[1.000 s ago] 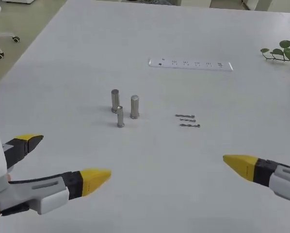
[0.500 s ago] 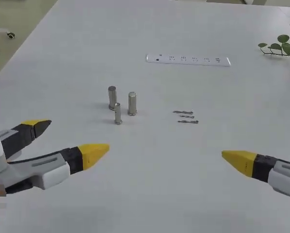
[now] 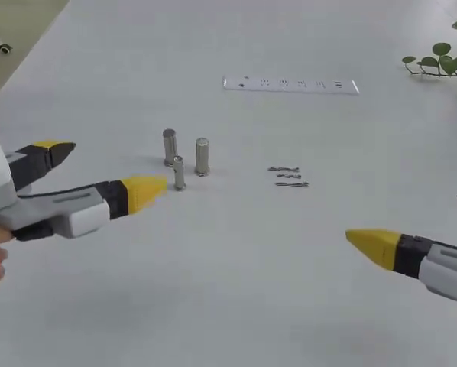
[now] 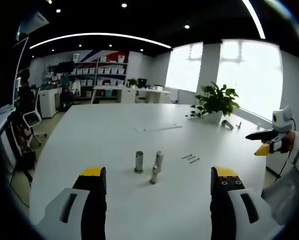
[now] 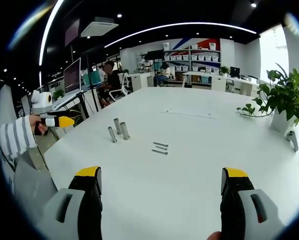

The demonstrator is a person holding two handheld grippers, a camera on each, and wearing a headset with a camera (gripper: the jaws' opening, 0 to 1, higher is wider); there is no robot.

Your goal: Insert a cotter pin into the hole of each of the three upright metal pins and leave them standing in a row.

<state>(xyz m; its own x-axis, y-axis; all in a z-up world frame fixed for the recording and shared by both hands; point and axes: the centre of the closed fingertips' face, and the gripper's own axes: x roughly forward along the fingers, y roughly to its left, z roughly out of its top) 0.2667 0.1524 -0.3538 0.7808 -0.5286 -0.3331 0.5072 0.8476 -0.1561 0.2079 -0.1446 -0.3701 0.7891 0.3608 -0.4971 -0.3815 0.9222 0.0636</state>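
Hazard: yellow-tipped left gripper (image 3: 108,167) and right gripper (image 5: 161,175) are hovering empty, jaws apart, near three upright silver metal pins (image 3: 179,157), the nearer left jaw perhaps toppling one.

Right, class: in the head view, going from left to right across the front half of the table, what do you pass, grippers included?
left gripper → metal pins → cotter pins → right gripper
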